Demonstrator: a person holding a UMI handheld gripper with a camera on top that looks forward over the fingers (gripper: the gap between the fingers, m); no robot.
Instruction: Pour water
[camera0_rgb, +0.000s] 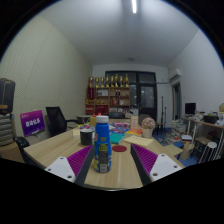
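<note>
While raised above a wooden table (60, 148) in an office room, gripper (102, 165) with purple pads (78, 161) closed partway on a clear bottle (102, 145) with blue label and white cap, held upright between both fingers. Just beyond, near the table's middle: dark cup (86, 136), red lid (120, 148), colored blocks (118, 136). Farther back, shelf of bottles (110, 95).

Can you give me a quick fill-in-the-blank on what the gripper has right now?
1. The bottle has a ____ cap.
2. The bottle stands ____ the gripper's two fingers.
3. The bottle rests on a wooden ____.
4. Beyond the bottle, on the table, stands a dark ____.

Missing words: blue; between; table; cup
</note>
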